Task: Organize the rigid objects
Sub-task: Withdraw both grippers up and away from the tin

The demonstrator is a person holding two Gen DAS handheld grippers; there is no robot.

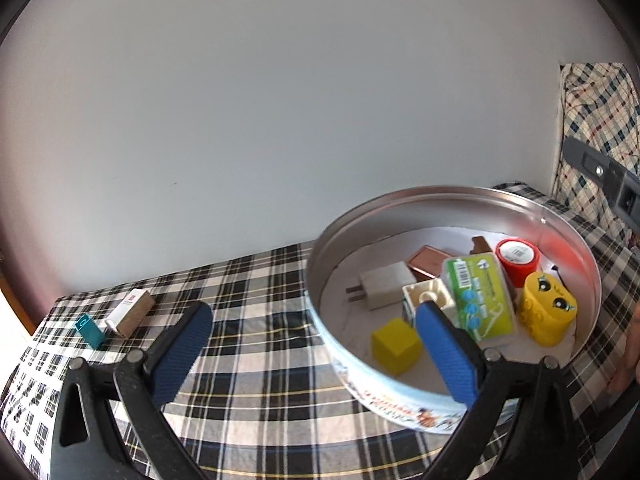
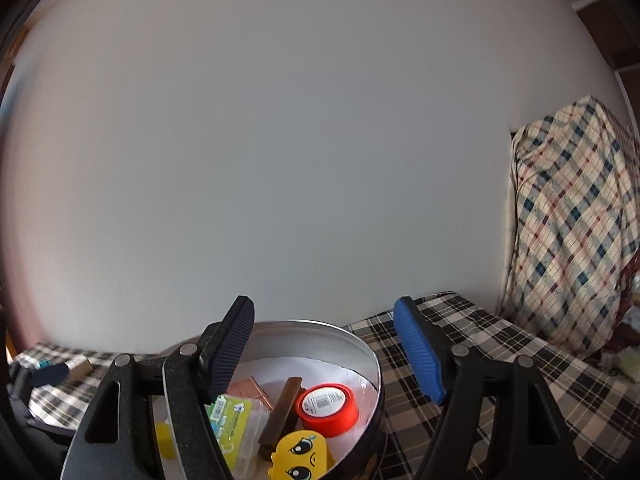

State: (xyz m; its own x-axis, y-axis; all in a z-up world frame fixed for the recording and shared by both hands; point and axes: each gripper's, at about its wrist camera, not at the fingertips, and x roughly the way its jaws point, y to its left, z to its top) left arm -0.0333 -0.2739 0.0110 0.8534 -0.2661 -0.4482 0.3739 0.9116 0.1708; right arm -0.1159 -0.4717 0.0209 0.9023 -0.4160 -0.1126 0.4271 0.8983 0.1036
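A round metal tin [image 1: 452, 200] stands on the plaid cloth and holds several objects: a yellow cube [image 1: 395, 345], a white charger [image 1: 386, 283], a green floss box [image 1: 480, 294], a red tape roll [image 1: 518, 258], a yellow face toy [image 1: 548, 308] and a copper box [image 1: 427, 261]. My left gripper [image 1: 314, 352] is open and empty, its right finger over the tin's near rim. A teal block [image 1: 89, 330] and a tan-and-white box [image 1: 132, 312] lie far left. My right gripper [image 2: 324, 354] is open and empty above the tin [image 2: 360, 344].
The plaid-covered table [image 1: 248, 320] ends at a white wall behind. A plaid-draped object [image 2: 572, 220] stands at the far right. A dark device [image 1: 608, 184] juts in at the right of the left wrist view.
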